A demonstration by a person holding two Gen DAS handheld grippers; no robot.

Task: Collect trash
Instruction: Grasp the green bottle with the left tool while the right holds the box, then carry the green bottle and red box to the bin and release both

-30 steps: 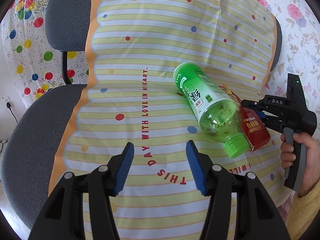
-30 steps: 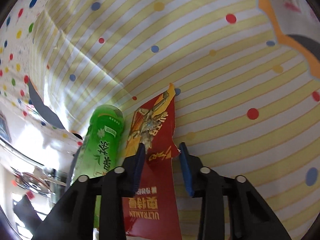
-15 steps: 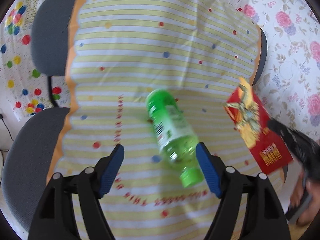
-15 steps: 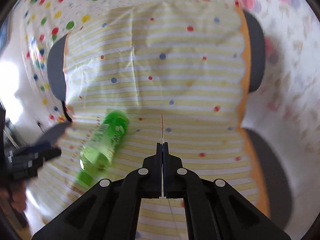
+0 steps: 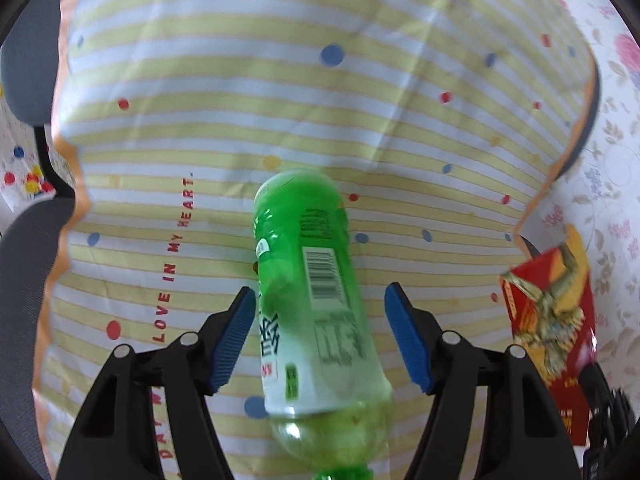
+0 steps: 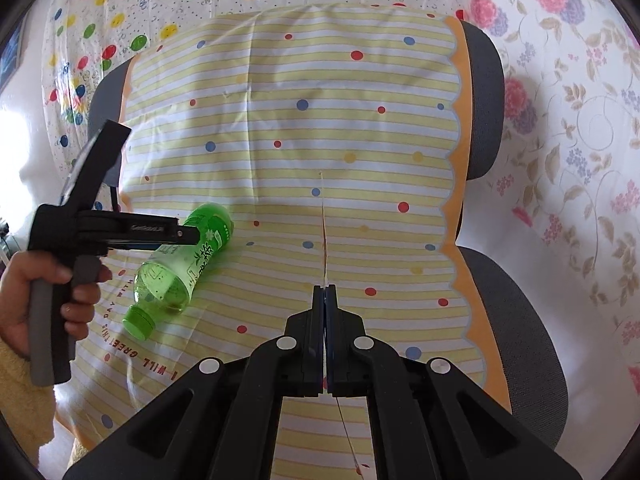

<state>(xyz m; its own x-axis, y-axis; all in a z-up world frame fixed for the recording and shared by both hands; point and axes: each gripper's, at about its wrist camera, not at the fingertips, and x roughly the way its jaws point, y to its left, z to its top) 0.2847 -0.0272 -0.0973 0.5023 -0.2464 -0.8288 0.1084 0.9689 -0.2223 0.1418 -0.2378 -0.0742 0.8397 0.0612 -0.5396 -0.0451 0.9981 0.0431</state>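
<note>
My right gripper [image 6: 325, 300] has lifted the flat red snack wrapper [image 5: 552, 328] off the striped cloth [image 5: 240, 80], fingers clamped on it. My left gripper [image 5: 320, 336] has moved over the lying green plastic bottle [image 5: 316, 304]; its fingers have just been narrowing around it, not yet gripping.

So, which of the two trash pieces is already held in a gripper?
The red snack wrapper: the right gripper is shut on its edge. The green bottle lies unclamped between the left gripper's open jaws.

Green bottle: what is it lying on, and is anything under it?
The green bottle lies on the striped cloth draped over a chair. Whatever is directly beneath the bottle is covered.
</note>
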